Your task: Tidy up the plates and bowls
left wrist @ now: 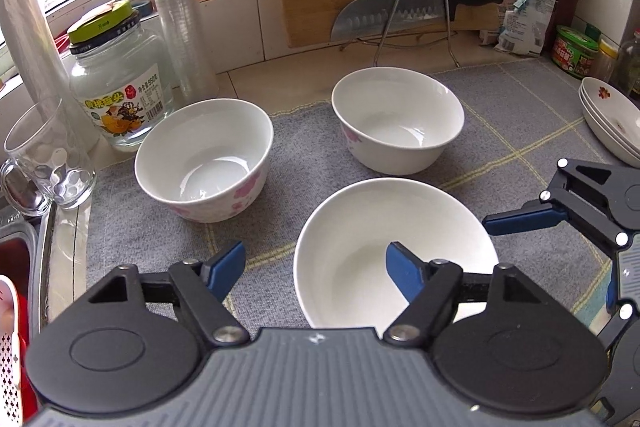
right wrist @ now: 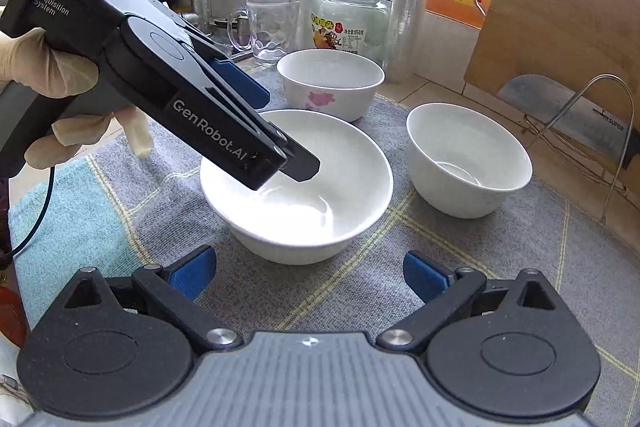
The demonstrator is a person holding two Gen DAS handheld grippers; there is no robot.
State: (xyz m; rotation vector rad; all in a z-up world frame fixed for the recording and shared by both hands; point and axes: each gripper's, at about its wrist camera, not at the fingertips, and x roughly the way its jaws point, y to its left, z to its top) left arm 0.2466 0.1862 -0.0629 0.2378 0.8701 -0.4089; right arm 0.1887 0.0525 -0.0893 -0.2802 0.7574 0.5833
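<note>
Three white bowls (left wrist: 396,251) upright on mat, plates (left wrist: 612,123) stacked.

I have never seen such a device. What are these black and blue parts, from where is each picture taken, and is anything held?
No robot here: a person holds one hand tool in each hand, and each tool has a camera looking along its two blue-tipped fingers. The left tongs fill the bottom of the left camera's picture; the right tongs fill the bottom of the right camera's. Both are open and hold nothing. In the right camera's picture, a gloved hand carries the left tool, with one finger reaching over the plain bowl. On the grey mat also stand two flowered bowls. Stacked plates sit at the right.
</note>
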